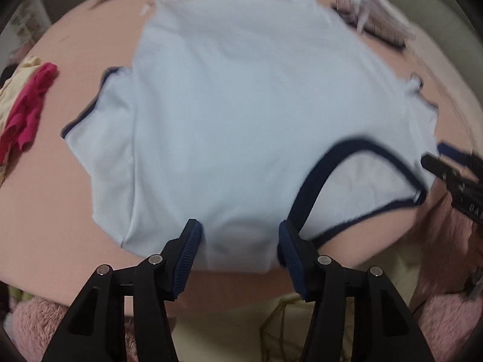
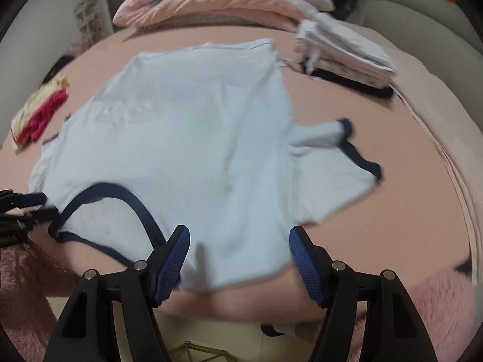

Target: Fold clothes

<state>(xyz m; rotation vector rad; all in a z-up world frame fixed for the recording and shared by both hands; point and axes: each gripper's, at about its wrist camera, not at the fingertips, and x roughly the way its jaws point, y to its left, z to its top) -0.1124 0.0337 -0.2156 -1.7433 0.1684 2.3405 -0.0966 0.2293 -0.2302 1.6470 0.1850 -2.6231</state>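
A light blue T-shirt with navy trim lies spread flat on the pink bed sheet, its navy collar at the near edge. My left gripper hovers open over the shoulder just left of the collar, with flat fabric showing between its blue pads. My right gripper is open over the other shoulder, right of the collar. Each gripper shows at the edge of the other view: the right gripper and the left gripper. One sleeve lies out to the right.
A stack of folded clothes sits at the far right of the bed. Red and yellow garments lie at the left. Pink bedding is piled at the far end. Fluffy pink fabric borders the near edge.
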